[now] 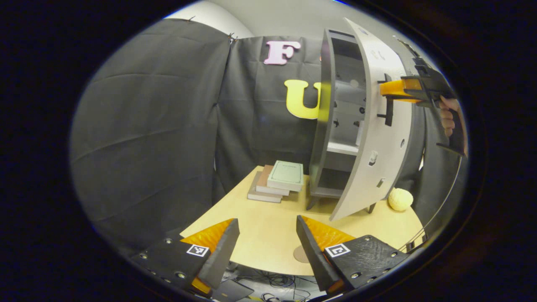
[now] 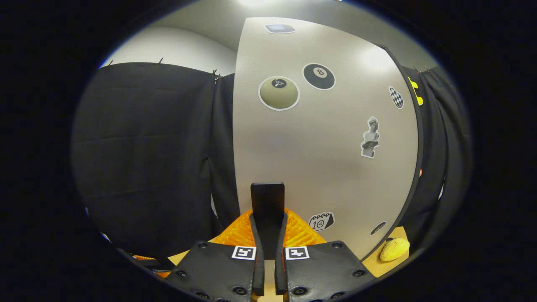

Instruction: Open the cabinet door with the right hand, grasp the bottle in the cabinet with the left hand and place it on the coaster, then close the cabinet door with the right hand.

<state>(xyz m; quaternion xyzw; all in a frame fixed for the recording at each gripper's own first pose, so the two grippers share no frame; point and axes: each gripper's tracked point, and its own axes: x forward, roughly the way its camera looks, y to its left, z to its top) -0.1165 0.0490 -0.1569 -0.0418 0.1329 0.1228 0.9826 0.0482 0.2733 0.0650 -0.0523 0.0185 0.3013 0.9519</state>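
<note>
Right gripper (image 2: 268, 226) is clamping the upright handle (image 2: 267, 201) of the cabinet door (image 2: 327, 147), which is swinging wide just ahead of it. Left gripper (image 1: 267, 245), fingers apart and holding nothing, is facing the open cabinet (image 1: 335, 138) ahead and rightward; whether the bottle is standing inside, I cannot tell, while the coaster (image 1: 300, 254) is lying just below it.

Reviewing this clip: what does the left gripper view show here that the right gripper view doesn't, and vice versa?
Left gripper view: the cabinet's open shelves, a stack of books, the round coaster and the open left gripper.
Right gripper view: the door's outer face with stickers, such as an eight-ball sticker and a bust sticker.
Shared: the cabinet door, the right gripper shut on the door handle, the yellow ball and the table.
</note>
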